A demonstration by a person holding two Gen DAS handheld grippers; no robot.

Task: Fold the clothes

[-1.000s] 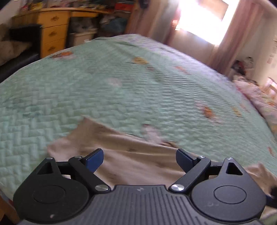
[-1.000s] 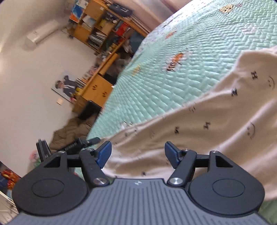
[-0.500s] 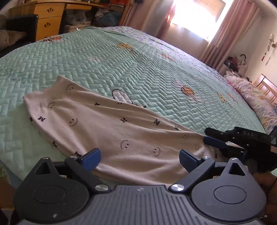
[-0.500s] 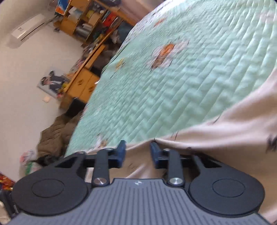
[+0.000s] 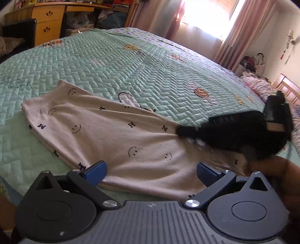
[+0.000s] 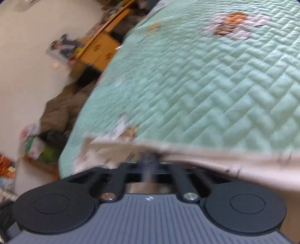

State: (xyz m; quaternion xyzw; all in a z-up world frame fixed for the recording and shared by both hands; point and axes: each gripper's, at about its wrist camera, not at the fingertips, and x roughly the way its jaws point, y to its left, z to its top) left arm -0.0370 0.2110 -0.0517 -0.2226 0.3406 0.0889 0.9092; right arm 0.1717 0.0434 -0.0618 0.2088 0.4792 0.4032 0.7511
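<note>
The bed fills nearly everything I see, its mint quilted cover running off toward the curtained window, with a wooden dresser beyond its far left corner. On the near part of the bed lies the garment, a pale beige piece printed with smiley faces and letters. Its long axis runs across my view, from a hemmed end at the upper left down to the lower right, where it bunches toward my right side.

My left tongs stand spread as wide as they go, and their jaws are opening with nothing pressed between them; the near edge of the garment lies just in front of and under the blue pads. My right tongs are clenched on the garment's far edge. From the right wrist the cloth rises in a ridge straight off the closed tips, though that view is blurred. From the left wrist they show as a dark shape pinching the fabric, which puckers toward the grip.

So the right hand has its end, and the free length lies to the left, nearer my left tongs. I judge the next move is for the left to close on the near edge. Nothing stands in the way on the bed; the risk is catching only one layer, or the quilt with it.
</note>
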